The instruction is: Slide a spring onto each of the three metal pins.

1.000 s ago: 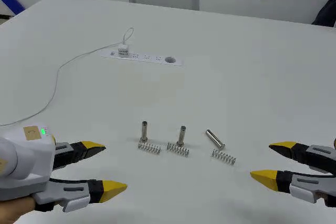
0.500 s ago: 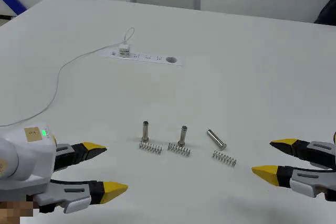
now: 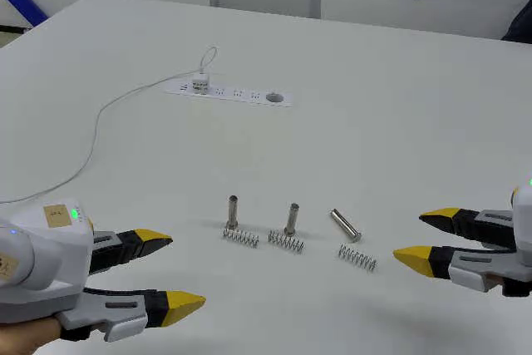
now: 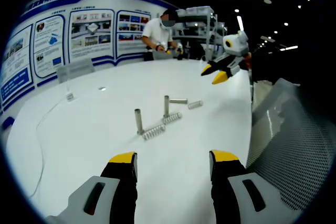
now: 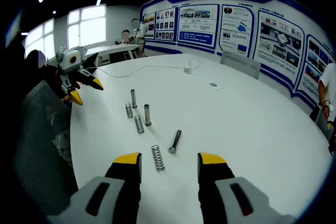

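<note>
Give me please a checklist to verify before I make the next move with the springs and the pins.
1. Left hand-held gripper open and empty: ok.
2. Right hand-held gripper open and empty: ok.
3. Left pin and middle pin standing upright: ok.
4. Right pin upright: not ok, it lies on its side.
5. Left spring, middle spring and right spring lying free on the table: ok.

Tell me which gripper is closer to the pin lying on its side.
Right. The right gripper hangs just right of that pin; the left gripper is off beyond both upright pins.
</note>
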Demonstrator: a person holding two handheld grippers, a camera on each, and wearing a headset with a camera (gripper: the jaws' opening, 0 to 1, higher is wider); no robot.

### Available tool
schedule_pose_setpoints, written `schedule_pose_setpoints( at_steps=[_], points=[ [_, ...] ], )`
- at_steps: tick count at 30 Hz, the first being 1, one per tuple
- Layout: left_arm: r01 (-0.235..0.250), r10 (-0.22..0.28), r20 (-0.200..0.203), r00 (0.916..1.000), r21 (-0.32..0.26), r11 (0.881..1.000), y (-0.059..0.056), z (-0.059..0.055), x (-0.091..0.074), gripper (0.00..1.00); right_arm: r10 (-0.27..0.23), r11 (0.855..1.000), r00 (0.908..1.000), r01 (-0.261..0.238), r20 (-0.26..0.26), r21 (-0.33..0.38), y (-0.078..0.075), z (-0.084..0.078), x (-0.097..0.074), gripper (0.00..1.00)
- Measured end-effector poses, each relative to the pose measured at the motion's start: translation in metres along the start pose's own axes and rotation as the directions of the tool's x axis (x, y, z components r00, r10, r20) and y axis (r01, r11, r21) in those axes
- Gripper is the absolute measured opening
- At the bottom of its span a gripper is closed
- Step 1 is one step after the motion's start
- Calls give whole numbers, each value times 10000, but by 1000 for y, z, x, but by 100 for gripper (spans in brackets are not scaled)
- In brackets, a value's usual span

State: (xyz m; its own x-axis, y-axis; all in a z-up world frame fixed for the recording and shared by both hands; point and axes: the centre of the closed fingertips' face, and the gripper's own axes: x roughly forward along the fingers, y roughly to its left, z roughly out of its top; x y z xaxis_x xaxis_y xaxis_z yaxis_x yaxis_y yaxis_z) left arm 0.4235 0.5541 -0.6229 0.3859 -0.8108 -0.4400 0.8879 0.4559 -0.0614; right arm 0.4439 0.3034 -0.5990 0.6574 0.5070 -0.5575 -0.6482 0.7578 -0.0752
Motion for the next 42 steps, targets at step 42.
schedule_pose_setpoints(
  at_steps=[42],
  points=[
    [-47, 48, 70, 10000, -165, 9999, 0, -5, 0, 53, -328, 9994, 9607, 299, -2757, -145, -23, 7, 98, 24]
  ],
)
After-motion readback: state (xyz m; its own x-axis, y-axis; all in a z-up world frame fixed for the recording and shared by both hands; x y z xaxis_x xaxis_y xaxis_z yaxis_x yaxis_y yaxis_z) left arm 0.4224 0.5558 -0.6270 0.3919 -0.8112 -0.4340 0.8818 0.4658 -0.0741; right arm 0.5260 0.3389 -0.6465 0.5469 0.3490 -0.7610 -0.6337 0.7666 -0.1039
